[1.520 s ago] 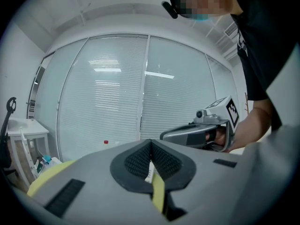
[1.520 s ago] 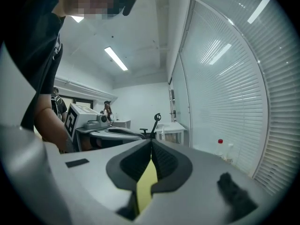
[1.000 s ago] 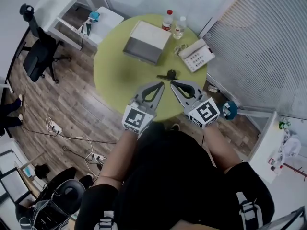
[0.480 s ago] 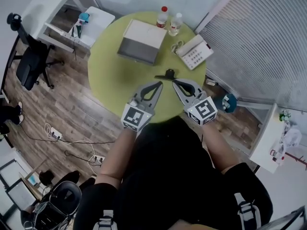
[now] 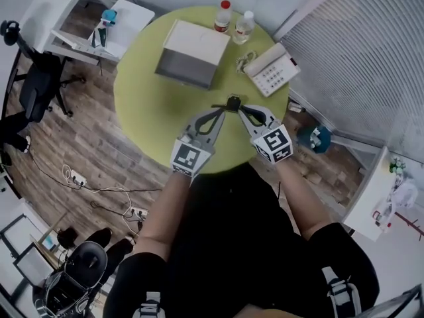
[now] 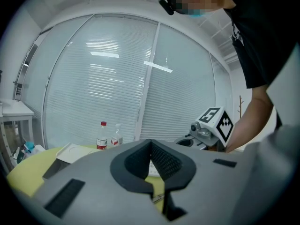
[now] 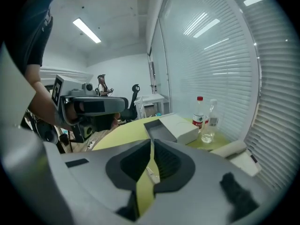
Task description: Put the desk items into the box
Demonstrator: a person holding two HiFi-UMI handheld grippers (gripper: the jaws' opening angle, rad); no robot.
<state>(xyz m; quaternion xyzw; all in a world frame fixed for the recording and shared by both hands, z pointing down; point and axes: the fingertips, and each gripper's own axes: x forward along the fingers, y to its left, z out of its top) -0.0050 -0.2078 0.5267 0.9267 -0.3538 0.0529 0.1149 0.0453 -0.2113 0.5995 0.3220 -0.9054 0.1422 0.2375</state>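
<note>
Stage: looking like the very start, with every desk item sitting outside the box.
Box (image 5: 193, 52): sitting on the far half of the bench (image 5: 142, 105), lying open with its pale lid folded back, showing nothing inside as far as the right gripper view reaches.
Small black item (image 5: 232, 102): lying on the near half, well apart from the box, too small for naming with confidence.
Telephone (image 5: 273, 72): resting near the right rim, its coiled cord trailing toward the bottles.
Red-capped bottle (image 5: 223, 16) and clear bottle (image 5: 244, 26): standing upright just beside each other at the far rim, behind the box.
Left gripper (image 5: 222, 112): hovering closed and empty, pointing at the black item from the left.
Right gripper (image 5: 241, 110): also closed with nothing held, tip just beside the black item; contact not being confirmable.
Left to do: by judgement, opening a gripper, grasping the black item, carrying it over and dropping it in, then packing the rest.
Edges: telephone and bottles crowding the rim, risking a knock-off during reaching.
Open room: leaving a broad bare stretch between black item and box, plus the whole bare left side, allowing a straight carry.
</note>
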